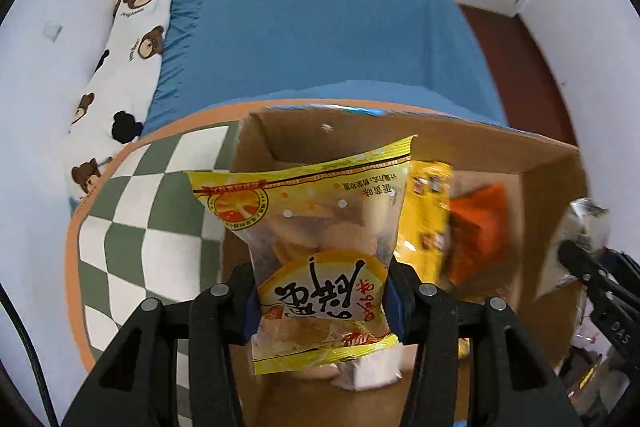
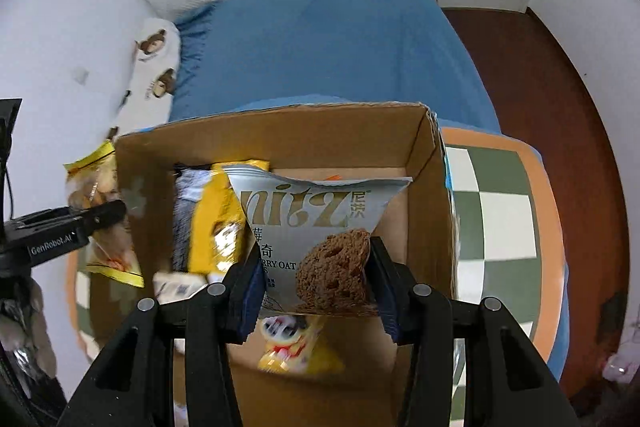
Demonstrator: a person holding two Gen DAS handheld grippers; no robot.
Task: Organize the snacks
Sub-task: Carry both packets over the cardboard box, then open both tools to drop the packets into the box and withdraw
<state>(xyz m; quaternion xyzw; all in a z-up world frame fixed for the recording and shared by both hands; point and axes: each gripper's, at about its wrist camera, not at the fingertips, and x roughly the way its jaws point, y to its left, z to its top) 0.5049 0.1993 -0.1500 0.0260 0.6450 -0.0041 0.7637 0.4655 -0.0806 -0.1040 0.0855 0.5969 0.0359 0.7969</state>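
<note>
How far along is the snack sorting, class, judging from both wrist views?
Done: several packets already lie inside the cardboard box. In hand: the left tongs grip a yellow packet, the right tongs a silver cookie packet, both above the box. Left: dropping these two in; other snacks outside the box cannot be seen.

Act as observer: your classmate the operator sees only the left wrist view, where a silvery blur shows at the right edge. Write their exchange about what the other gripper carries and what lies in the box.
Operator: What is the right gripper holding?
Observer: A silver cookie packet, clamped between its pads above the cardboard box.
Operator: Anything printed on it?
Observer: A brown cookie picture and large gold lettering.
Operator: What lies in the box directly under that packet?
Observer: A small yellow snack pack on the box floor.
Operator: Is my yellow-edged pastry packet visible there?
Observer: Yes, at the box's left wall, pinched by the left gripper.
</note>
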